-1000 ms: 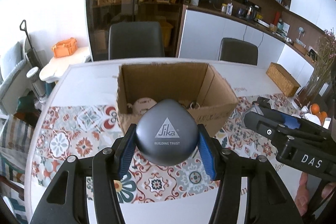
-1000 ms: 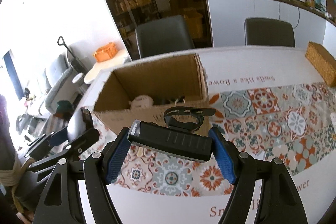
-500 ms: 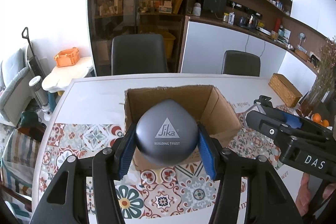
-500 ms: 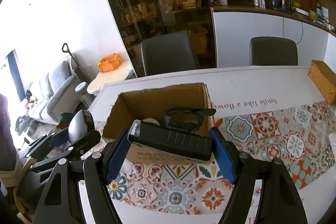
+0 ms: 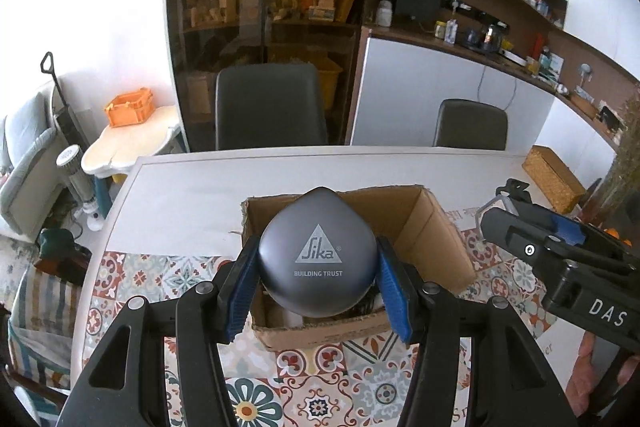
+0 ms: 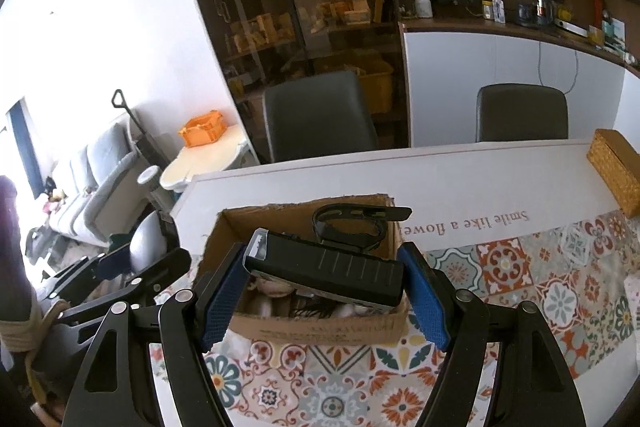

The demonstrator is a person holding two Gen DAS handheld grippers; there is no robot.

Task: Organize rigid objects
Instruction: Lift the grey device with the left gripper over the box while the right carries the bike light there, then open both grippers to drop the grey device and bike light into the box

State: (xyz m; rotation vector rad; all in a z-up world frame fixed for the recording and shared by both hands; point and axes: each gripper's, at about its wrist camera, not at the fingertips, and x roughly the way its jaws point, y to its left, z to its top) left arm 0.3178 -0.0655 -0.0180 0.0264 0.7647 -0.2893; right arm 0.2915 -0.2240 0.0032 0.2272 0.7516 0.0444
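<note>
Left wrist: left gripper clamps grey case; right gripper clamps black device; tiled tablecloth.

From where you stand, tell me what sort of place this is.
Most likely a home dining area, not a lab or workshop. A dining table with a patterned tile cloth has upholstered chairs drawn up to it. Behind stand a glass-fronted cabinet and wall shelves of jars and small appliances.

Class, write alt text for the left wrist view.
The left claw grips a rounded grey case printed "Sika Building Trust", held above an open cardboard box on a patterned tablecloth. The right claw shows at the right edge.
</note>
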